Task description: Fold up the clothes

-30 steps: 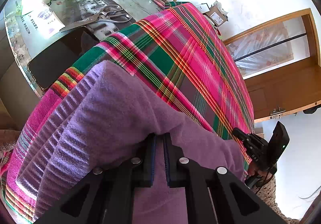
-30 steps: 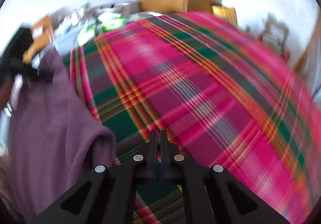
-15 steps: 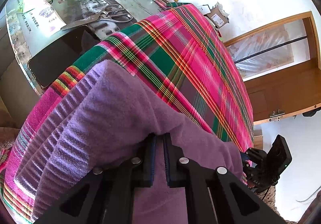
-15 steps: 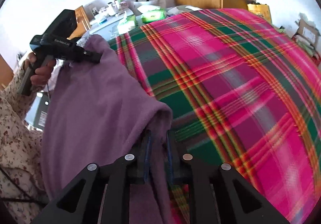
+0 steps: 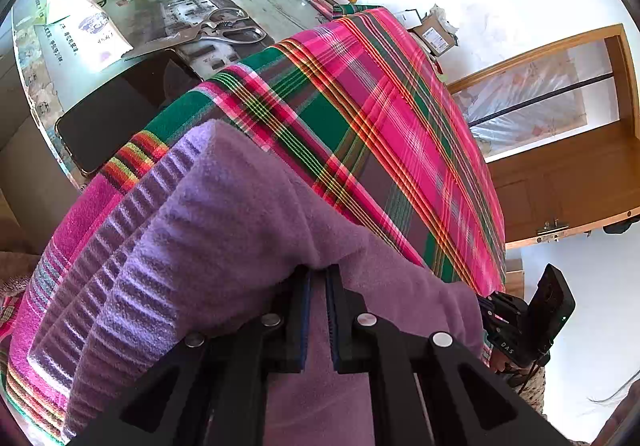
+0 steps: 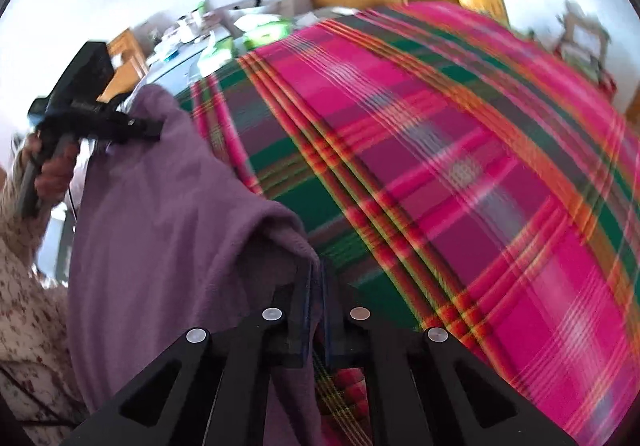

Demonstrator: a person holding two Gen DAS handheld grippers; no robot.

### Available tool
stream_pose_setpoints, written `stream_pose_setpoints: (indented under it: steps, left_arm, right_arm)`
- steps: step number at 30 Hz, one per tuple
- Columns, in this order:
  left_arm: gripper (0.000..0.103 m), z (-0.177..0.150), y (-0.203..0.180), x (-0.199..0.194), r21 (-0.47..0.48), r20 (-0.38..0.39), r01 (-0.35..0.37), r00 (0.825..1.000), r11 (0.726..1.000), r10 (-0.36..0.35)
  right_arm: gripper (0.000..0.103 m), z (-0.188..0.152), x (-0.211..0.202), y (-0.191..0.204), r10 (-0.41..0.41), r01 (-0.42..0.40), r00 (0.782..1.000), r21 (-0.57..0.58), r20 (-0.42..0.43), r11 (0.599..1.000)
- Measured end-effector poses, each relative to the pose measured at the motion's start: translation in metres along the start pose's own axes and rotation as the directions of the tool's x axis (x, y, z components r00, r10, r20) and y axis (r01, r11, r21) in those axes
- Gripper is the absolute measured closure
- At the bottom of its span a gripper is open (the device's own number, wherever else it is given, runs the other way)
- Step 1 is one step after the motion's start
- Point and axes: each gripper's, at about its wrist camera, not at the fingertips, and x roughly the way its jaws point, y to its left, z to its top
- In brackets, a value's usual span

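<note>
**Second corner of the garment taken**

Right gripper (image 6: 316, 278), bare of cloth a second ago, has just closed its jaws on an edge of the purple garment (image 6: 160, 230) at lower centre. Left gripper (image 5: 318, 286) stays clenched on the opposite edge (unmoved). Garment hangs between both at lower left, above the plaid cloth (image 6: 460, 166), ready for folding.

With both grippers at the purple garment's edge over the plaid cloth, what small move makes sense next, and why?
Probably lift both hands together and draw them apart to spread the purple garment. The left gripper is shut on one part of its edge; the right gripper has just been closing and now pinches another. The fabric between them hangs slack and bunched above the plaid cloth.
</note>
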Motion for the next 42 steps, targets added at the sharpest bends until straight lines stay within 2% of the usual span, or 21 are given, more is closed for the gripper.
stream_pose_setpoints:
  steps: [8,12,15,17,18,19,21,27,31,34,37,40,42]
  left_arm:
    - [0.094,0.000,0.001,0.000,-0.006,0.000,0.004,1.000,1.000,-0.004]
    - [0.094,-0.001,0.000,0.000,-0.007,0.002,0.005,1.000,1.000,-0.005]
    - [0.094,0.000,0.000,0.000,-0.010,0.000,0.005,1.000,1.000,-0.005]
    - [0.094,0.000,0.000,0.000,-0.010,0.000,0.001,1.000,1.000,-0.001]
    - [0.094,0.000,-0.001,0.001,-0.011,0.000,-0.001,1.000,1.000,0.001]
    - [0.094,0.000,-0.001,0.001,-0.011,0.000,-0.003,1.000,1.000,0.003]
    - [0.094,0.001,-0.002,0.001,-0.012,-0.001,-0.007,1.000,1.000,0.007]
    - [0.094,0.001,-0.002,0.001,-0.017,0.002,-0.019,1.000,1.000,0.019]
    - [0.094,-0.001,-0.002,0.000,-0.022,0.008,-0.020,1.000,1.000,0.020]
    - [0.094,-0.001,-0.002,0.000,-0.024,0.007,-0.022,1.000,0.999,0.022]
    - [0.094,-0.002,-0.002,0.000,-0.024,0.010,-0.019,1.000,1.000,0.019]
    - [0.094,-0.003,-0.001,0.000,-0.031,0.013,-0.012,1.000,0.999,0.012]
    - [0.094,-0.003,0.000,0.000,-0.034,0.014,-0.008,1.000,0.999,0.008]
  right_arm:
    - [0.098,-0.002,0.000,0.001,-0.009,0.009,1.000,0.015,0.018,1.000]
    - [0.093,0.000,-0.010,0.006,-0.015,0.014,0.999,0.025,0.047,1.000]
    - [0.092,0.000,-0.022,-0.002,0.135,-0.145,0.985,0.089,0.107,0.985]
    - [0.085,-0.004,-0.015,-0.011,0.271,-0.286,0.957,0.173,0.104,0.942]
    - [0.078,-0.006,-0.009,-0.016,0.327,-0.342,0.940,0.217,0.100,0.914]
    - [0.075,-0.008,-0.003,-0.017,0.340,-0.350,0.937,0.246,0.086,0.904]
    - [0.075,-0.012,0.004,-0.017,0.371,-0.379,0.925,0.279,0.081,0.883]
    - [0.074,-0.010,0.006,0.000,0.479,-0.492,0.870,0.266,0.118,0.829]
    - [0.074,-0.014,0.017,0.007,0.478,-0.484,0.872,0.316,0.100,0.816]
    - [0.074,-0.017,0.013,-0.003,0.468,-0.488,0.871,0.358,0.146,0.796]
    - [0.072,-0.022,0.016,-0.015,0.411,-0.421,0.903,0.444,0.125,0.791]
    - [0.072,-0.019,0.025,-0.019,0.450,-0.458,0.882,0.478,0.140,0.750]
    - [0.070,-0.012,0.031,-0.014,0.470,-0.480,0.870,0.464,0.147,0.744]
